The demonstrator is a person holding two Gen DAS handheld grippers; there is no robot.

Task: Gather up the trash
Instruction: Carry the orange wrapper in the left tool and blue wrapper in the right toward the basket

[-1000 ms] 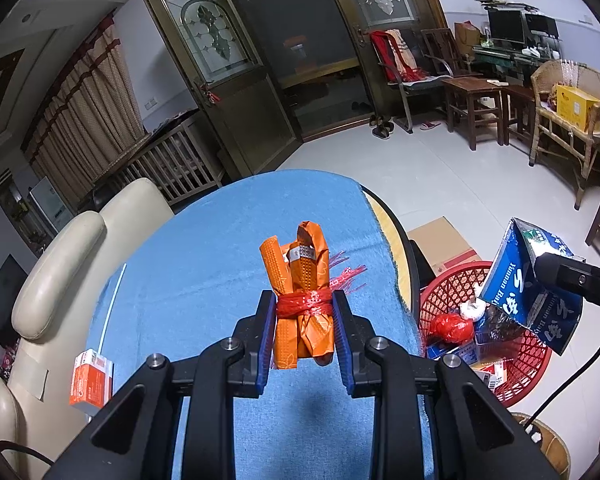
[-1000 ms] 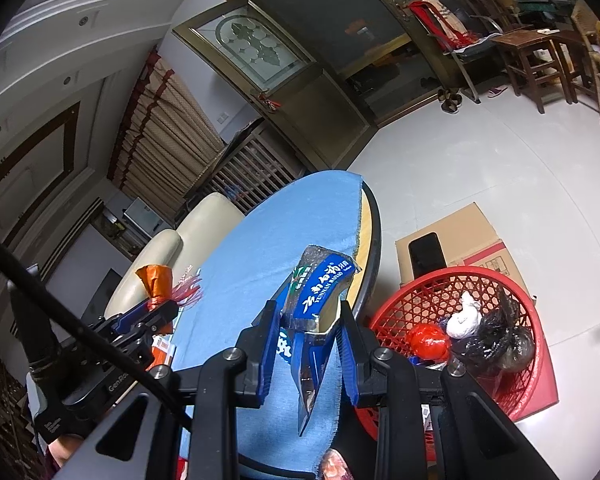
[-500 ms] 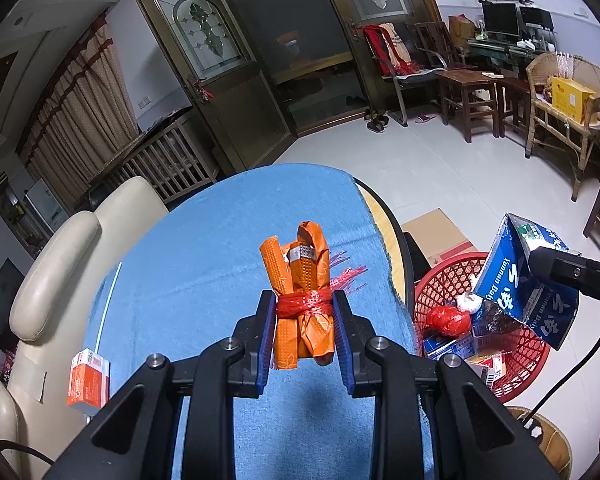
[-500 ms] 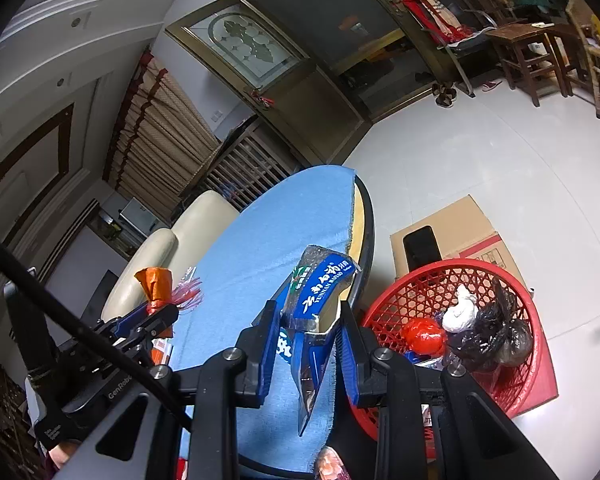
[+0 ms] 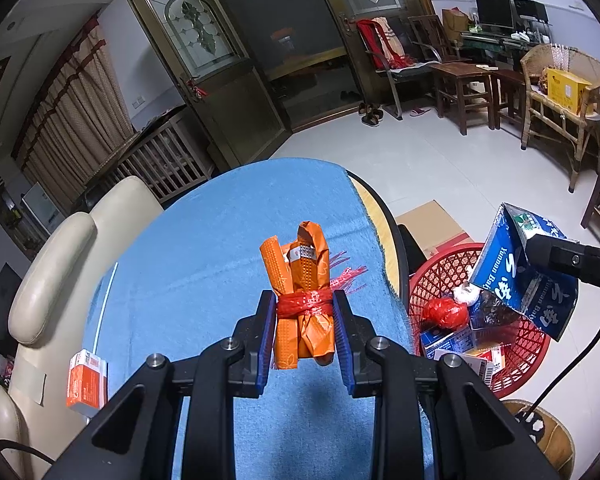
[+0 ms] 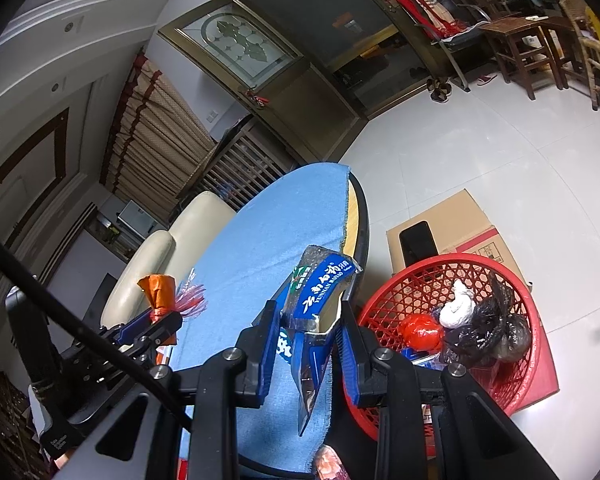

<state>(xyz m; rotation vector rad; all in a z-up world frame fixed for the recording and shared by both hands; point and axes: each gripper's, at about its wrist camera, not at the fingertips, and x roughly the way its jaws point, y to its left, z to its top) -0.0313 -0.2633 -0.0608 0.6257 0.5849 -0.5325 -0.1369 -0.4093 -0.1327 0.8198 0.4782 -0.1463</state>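
While clamped in left hand-held gripper [image 5: 304, 312], orange bundle [image 5: 302, 288] upright, long axis vertical; right hand-held gripper [image 6: 306, 332] gripping blue carton [image 6: 316, 300], tilted.

Glossy crinkled orange wrapper [image 5: 304, 304], matt blue cloth [image 5: 204, 264], red plastic-mesh basket [image 6: 528, 320].

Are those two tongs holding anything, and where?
Left tongs clamp an orange bundle at its red-tied middle. Right tongs clamp a blue carton by its crumpled lower part.

Left hand-held gripper [image 5: 303, 316] clamped on orange wrapper bundle [image 5: 302, 296], over blue-clothed table [image 5: 204, 264].
Right hand-held gripper [image 5: 534, 250] holds blue carton [image 5: 520, 280] above red basket [image 5: 516, 368]; small orange box [image 5: 87, 380] at table's left edge.
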